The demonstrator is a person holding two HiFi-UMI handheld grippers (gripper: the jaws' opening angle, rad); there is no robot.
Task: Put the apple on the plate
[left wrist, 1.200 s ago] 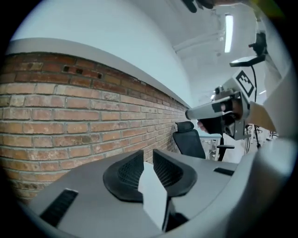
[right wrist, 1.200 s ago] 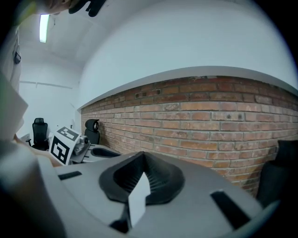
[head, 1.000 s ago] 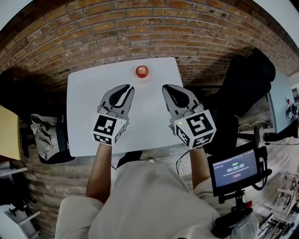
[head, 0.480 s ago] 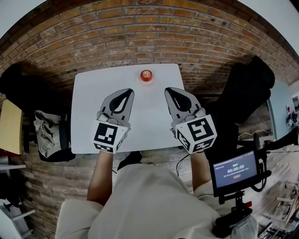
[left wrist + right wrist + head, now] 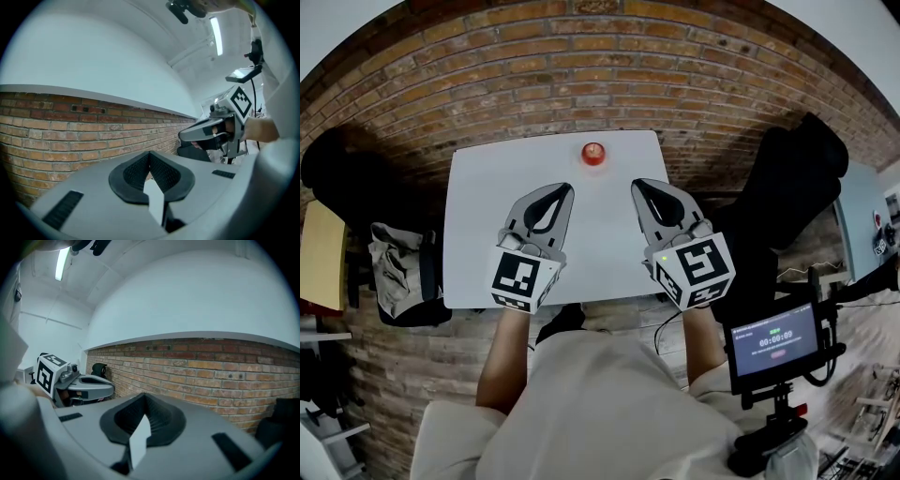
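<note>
a brick wall [image 5: 600, 75] fills the far side of the head view, and both gripper views look level at the same brickwork under a pale upper wall. a white table [image 5: 478, 216] stands against it. the person [image 5: 600, 412] stands at the near edge of the table in a light top, both forearms reaching out over it. a dark chair [image 5: 792, 178] sits off the right side of the table and a grey bag [image 5: 394, 267] off the left. a small screen [image 5: 773, 339] on a stand shows at the lower right.

the left gripper [image 5: 565, 187] hangs over the left half of the table, its jaws pressed together with nothing between them. the right gripper [image 5: 637, 185] hangs beside it over the right half, its jaws also closed on nothing.

the red apple [image 5: 593, 152] sits near the far edge of the table, well ahead of both grippers and roughly midway between them. it is too small to tell whether a plate lies under it.
</note>
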